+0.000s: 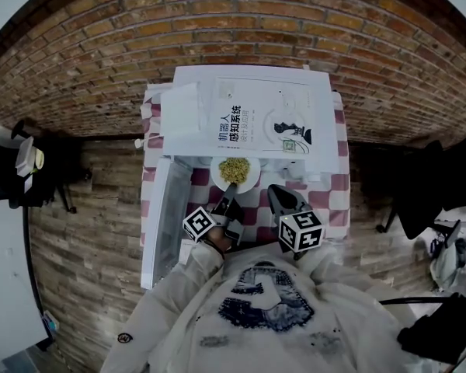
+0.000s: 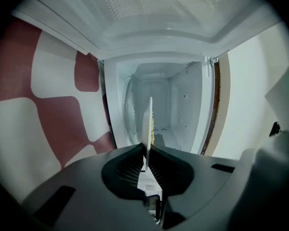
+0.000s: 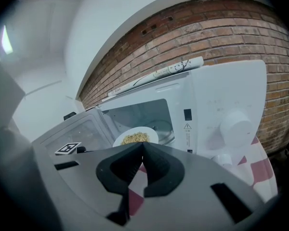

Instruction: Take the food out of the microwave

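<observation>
Left gripper [image 1: 230, 196] jaws pinch the plate [image 1: 249, 183] rim mid-frame, seemingly shallowly; sagging could spill the food [image 1: 234, 169]. Right gripper [image 3: 140, 150] jaws closed, empty.

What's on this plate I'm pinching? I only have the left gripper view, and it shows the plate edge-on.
Observer: The head view shows the plate from above, with a heap of yellowish food on it. It could be noodles or grains; I can't tell which.
Operator: Is it out of the microwave?
Observer: Mostly. From above, it sits just in front of the microwave, over a red-and-white checked cloth.
Operator: And my right gripper?
Observer: The right gripper is shut with nothing in it, off to the plate's right.
</observation>
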`<state>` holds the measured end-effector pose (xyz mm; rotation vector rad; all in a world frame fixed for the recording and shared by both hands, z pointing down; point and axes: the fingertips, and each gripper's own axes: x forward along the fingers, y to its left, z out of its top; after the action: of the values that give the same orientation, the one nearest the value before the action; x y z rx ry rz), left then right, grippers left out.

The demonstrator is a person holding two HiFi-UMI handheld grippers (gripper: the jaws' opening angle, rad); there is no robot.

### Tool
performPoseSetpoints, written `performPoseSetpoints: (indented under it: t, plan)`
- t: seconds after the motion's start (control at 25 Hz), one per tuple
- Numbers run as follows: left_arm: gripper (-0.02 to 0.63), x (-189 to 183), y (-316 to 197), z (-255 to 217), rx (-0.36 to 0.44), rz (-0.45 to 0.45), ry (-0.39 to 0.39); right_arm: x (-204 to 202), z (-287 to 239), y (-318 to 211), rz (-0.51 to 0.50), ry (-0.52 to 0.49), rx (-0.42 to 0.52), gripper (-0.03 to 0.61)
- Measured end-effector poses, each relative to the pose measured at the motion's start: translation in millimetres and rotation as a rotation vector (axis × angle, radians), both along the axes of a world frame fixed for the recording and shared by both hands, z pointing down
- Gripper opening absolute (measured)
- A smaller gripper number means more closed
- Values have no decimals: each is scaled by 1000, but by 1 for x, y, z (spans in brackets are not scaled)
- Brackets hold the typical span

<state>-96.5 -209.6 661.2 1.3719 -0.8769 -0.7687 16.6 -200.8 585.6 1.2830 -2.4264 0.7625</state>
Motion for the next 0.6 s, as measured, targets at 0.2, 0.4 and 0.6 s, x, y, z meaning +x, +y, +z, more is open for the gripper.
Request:
performPoseSetpoints:
  t: [0.2,0.4,0.6]
  plan:
    - [32,8,10,-25,29,-29,60,6,-5,5,-13,-7,5,14]
    - [32,5,26,-26,-8,-40,21,12,-17,7,-17,-21,13,14]
    - [32,10,32,-60,27,-55,96,14,-39,4,-19,-47,47,14]
